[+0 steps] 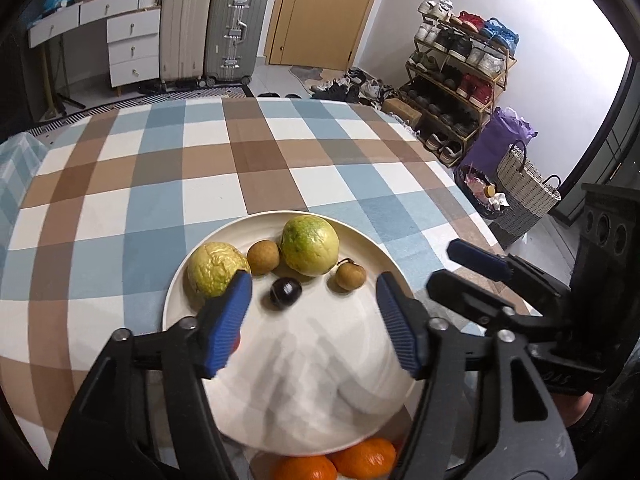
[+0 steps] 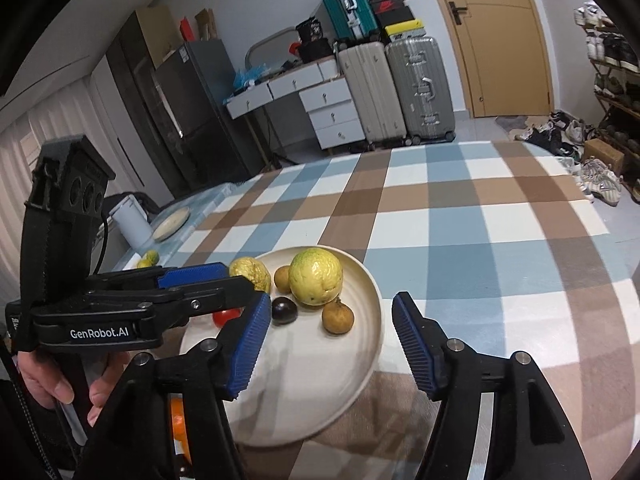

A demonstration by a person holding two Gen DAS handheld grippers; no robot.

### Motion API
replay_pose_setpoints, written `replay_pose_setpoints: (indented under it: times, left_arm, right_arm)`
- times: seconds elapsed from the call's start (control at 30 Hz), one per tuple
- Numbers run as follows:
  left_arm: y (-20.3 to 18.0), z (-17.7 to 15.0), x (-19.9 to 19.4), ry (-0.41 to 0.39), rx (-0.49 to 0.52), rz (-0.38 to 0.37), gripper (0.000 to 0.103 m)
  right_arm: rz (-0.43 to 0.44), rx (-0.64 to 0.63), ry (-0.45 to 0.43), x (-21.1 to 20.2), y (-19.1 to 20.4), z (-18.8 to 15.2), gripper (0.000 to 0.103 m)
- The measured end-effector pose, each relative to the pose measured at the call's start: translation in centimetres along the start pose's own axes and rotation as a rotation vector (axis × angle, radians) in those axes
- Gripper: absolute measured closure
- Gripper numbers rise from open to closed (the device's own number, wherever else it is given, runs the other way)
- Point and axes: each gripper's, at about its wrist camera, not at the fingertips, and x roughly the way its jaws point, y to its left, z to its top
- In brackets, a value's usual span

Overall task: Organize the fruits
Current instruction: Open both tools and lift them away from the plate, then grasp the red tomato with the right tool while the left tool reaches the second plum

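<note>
A cream plate (image 1: 304, 368) (image 2: 316, 384) on the checked tablecloth holds two yellow-green guavas (image 1: 310, 245) (image 1: 216, 268), two brown longans (image 1: 263, 257) (image 1: 351, 275) and a dark round fruit (image 1: 285, 292). A red fruit (image 2: 226, 316) lies at the plate's left side, partly hidden. My left gripper (image 1: 313, 284) hovers open over the plate's near half, nothing between its pads. My right gripper (image 2: 331, 300) is also open above the plate's right part, empty; in the left wrist view it (image 1: 446, 266) sits off the plate's right rim. Oranges (image 1: 360, 460) peek out below the plate's near edge.
A hand (image 2: 60, 384) holds the left gripper (image 2: 236, 276) beside the plate. At the table's far left stand a white jug (image 2: 130, 220), a small plate (image 2: 172, 222) and small green fruit (image 2: 151, 257). Suitcases (image 1: 236, 32) and a shoe rack (image 1: 460, 76) stand beyond the table.
</note>
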Motion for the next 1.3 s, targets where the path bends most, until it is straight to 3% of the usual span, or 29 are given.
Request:
replay_pose_setpoints:
  times: [0.23,0.37,0.67,0.93,1.13,1.3]
  left_arm:
    - [-1.2,-1.2,-3.6,-0.042,0.010,0.027,0.027]
    - [-1.3,-2.2,-5.6,-0.060,-0.002,0.044,0.023]
    - [-2.1,-5.4,-9.7,-0.093,-0.009,0.081,0.015]
    - [-1.9,-8.5,-12.1,-0.104,-0.060,0.087,0.003]
    - [-1.9,-10.9,-13.6,-0.139,-0.074,0.118,0.001]
    - [-1.5,-13.4,-13.1,-0.123,-0.109,0.155,0.001]
  right_arm:
    - [-0.016,0.002,-0.054,-3.3,0.7,-0.6,0.031]
    - [-0.020,-0.003,-0.077,-5.0,1.5,-1.1,0.018]
    - [-0.007,-0.027,-0.110,-7.8,3.4,-2.6,0.005]
    - [-0.007,-0.045,-0.097,-8.9,5.2,-4.5,0.000]
    - [-0.003,-0.078,-0.086,-9.7,6.3,-6.1,0.000]
    - [0.008,-0.071,-0.058,-9.6,6.7,-7.4,0.000]
